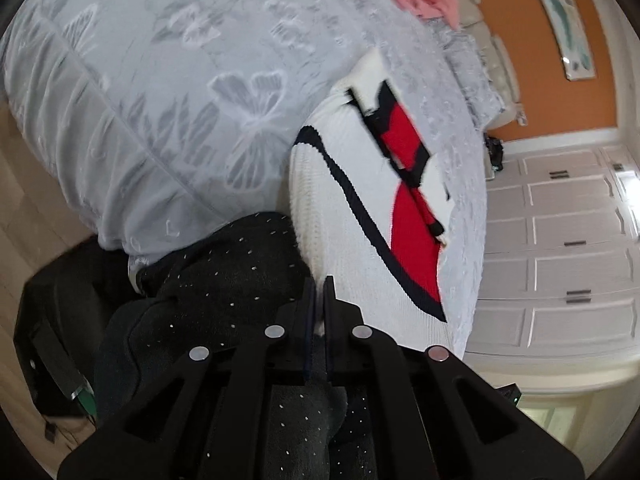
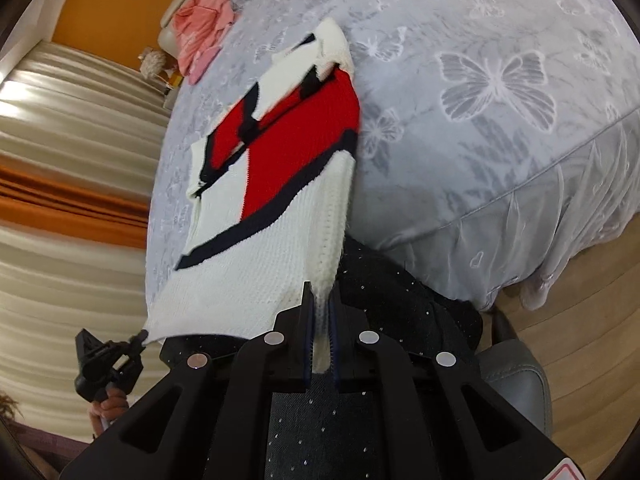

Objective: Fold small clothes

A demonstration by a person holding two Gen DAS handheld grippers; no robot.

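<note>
Sweater (image 2: 276, 200), white knit with red and black blocks, no legible label, lies on the bedspread (image 2: 500, 120); left gripper (image 1: 319, 300) and right gripper (image 2: 322, 304) apparently each clamp one hem corner.

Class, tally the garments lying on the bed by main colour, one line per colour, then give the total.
White knit with red and black pattern: 1, the sweater, its near hem gripped at both corners by the left gripper and the right gripper
Pink: 1, the crumpled pink garment at the far end of the bed
Total: 2
</note>
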